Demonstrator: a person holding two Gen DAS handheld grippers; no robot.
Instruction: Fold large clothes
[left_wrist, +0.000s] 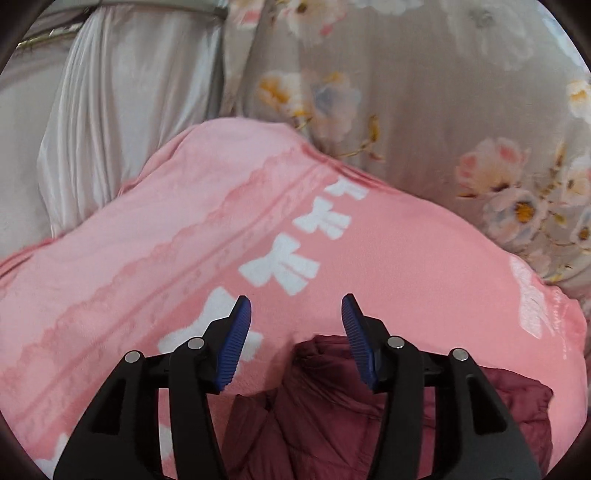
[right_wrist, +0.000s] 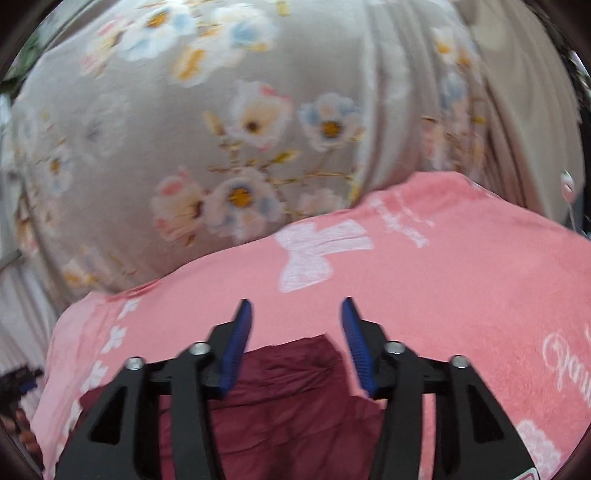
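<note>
- Left wrist view: the left gripper (left_wrist: 296, 308) is sitting nearest the lens, its two blue-padded fingers (left_wrist: 236, 343) spread wide and holding nothing.
- One maroon garment (left_wrist: 314, 413) is lying crumpled below and between those fingers, reaching under the right one; whether they are touching it is unclear.
- It is resting on one pink blanket (left_wrist: 155, 240) printed with four white bows, which is lying over a floral sheet (left_wrist: 424, 110); one white curtain (left_wrist: 122, 92) is hanging at left.
- Right wrist view: the right gripper (right_wrist: 296, 310) is likewise gaping, empty.
- The maroon garment (right_wrist: 291, 402) is lying under its fingers (right_wrist: 238, 347), with the tips over the pink blanket (right_wrist: 443, 277) beyond the cloth's far edge.
- The floral sheet (right_wrist: 184, 129) is filling the background.
</note>
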